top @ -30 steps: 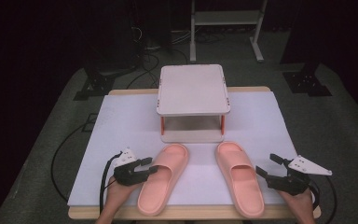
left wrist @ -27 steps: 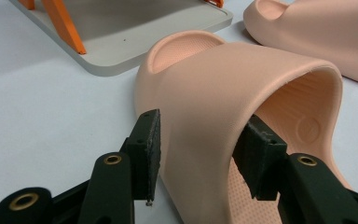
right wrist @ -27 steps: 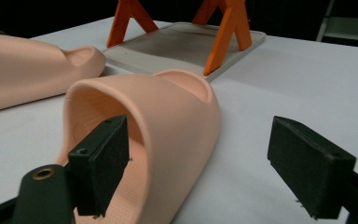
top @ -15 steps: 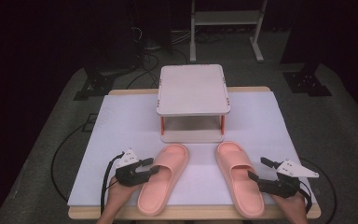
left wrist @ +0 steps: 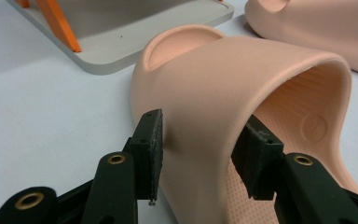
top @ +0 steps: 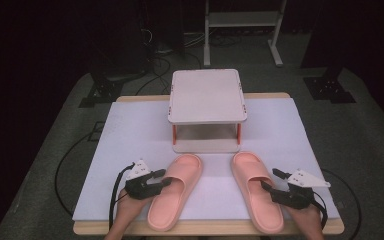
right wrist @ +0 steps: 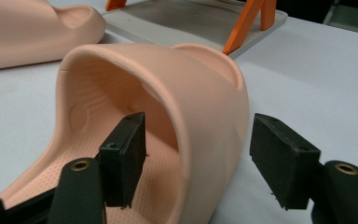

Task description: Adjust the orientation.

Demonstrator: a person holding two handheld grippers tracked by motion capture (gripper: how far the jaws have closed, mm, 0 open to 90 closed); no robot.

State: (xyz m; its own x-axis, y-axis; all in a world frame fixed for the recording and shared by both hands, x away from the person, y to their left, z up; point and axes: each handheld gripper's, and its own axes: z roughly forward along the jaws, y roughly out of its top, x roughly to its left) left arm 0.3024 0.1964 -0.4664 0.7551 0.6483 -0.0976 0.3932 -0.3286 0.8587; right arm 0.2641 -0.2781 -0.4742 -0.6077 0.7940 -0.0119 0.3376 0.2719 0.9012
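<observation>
Left gripper [top: 164, 181]: seen at the outer side of the left slipper [top: 176, 190]; in the left gripper view its jaws straddle the strap wall, one pad [left wrist: 152, 144] outside and the other inside the foot opening, both pressed to the rubber in a pinch.

Left slipper: laid flat on the white table cover [top: 130, 135], toe pointed toward the low shelf [top: 207, 95], just short of its base board.

Risk, left: the soft strap is judged likely to fold or slide out of the pads if lifted by this one wall, the heel sagging and dragging on the cover.

Low shelf: set at mid-table beyond both slippers, grey boards on orange legs; a toe could be caught on its bottom edge if a slipper is pushed in too low.

Right slipper [top: 256, 192]: laid flat, near its partner but apart, toe toward the shelf.

Right gripper [top: 269, 186]: jaws have just been closing around the strap wall; in the right gripper view the pads [right wrist: 122, 156] are held spread, a gap left on each side, nothing yet pinched.

Risk, right: an early lift is judged likely to leave the slipper behind or nudge it askew.

Writing: a round embossed mark [left wrist: 313, 126] is seen on each footbed; nothing can be read.
</observation>
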